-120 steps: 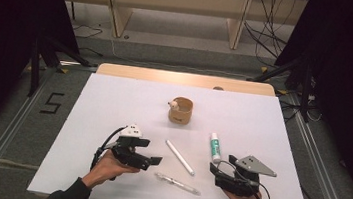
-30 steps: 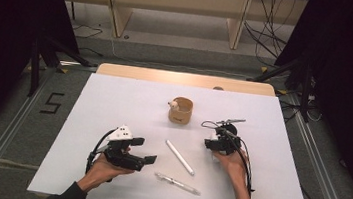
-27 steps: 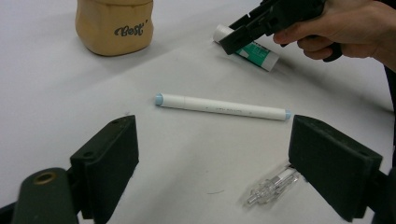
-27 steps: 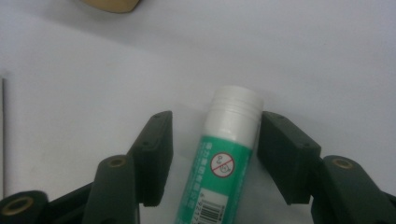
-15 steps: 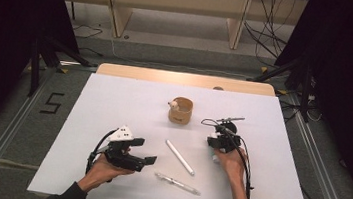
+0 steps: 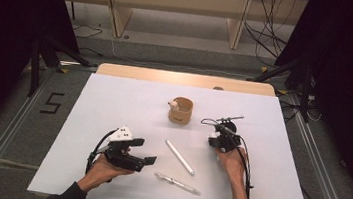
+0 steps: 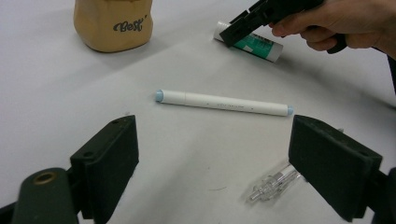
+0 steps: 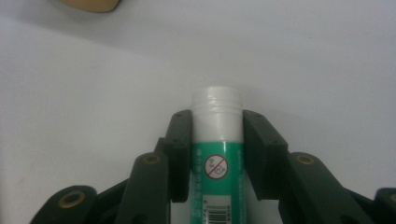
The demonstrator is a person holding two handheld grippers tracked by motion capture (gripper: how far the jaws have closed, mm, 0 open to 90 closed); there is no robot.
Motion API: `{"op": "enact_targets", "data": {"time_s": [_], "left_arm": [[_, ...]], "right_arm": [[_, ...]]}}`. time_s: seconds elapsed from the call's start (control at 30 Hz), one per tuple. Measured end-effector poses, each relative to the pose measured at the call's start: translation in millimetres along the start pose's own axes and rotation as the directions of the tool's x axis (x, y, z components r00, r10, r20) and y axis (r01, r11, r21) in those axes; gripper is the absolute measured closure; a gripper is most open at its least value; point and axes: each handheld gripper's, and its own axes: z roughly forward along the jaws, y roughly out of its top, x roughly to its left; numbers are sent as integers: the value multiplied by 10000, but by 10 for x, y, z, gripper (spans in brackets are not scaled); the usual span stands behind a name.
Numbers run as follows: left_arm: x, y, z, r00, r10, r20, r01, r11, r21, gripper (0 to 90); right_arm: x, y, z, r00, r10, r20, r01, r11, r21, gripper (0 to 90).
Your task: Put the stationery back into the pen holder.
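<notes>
On table, right gripper clamped on glue stick; left gripper jaws apart.

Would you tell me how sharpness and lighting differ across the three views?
High view: bright table, dark surroundings, small things soft. Left gripper view: white marker is sharp, with mild vignetting at the corners. Right gripper view: glue stick between the jaws is slightly soft, the background blurred.

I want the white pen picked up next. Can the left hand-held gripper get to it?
Probably yes. The left hand-held gripper is open, and the white pen lies just ahead of its jaws on bare table, with nothing between. The clear pen lies off to one side.
</notes>
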Motion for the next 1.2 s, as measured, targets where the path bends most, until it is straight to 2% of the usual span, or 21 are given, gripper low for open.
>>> {"op": "enact_targets", "data": {"time_s": [0.17,0.47,0.57,0.7,0.9,1.2], "left_arm": [[19,-9,-3,10000,-30,-40,30,10000,-19,157],[59,-17,-23,9997,-213,-136,211,9997,-152,157],[73,-25,-23,9995,-280,-167,277,9994,-222,157],[107,-38,-21,9989,-422,-179,417,9988,-270,157],[110,-40,-26,9988,-444,-200,438,9985,-333,157],[115,-46,-34,9990,-403,-191,395,9985,-382,157]], "right_arm": [[-22,-13,-21,9999,-11,-141,9,9999,-119,656],[-50,10,-167,9990,61,-440,-105,9949,-1008,657],[-72,17,-209,9982,92,-588,-177,9892,-1455,657],[-66,55,-281,9969,108,-778,-280,9742,-2241,656],[-20,198,-360,9927,45,-1201,-452,9397,-3389,656],[137,447,-396,9860,-297,-1640,-443,9019,-4297,656]]}}
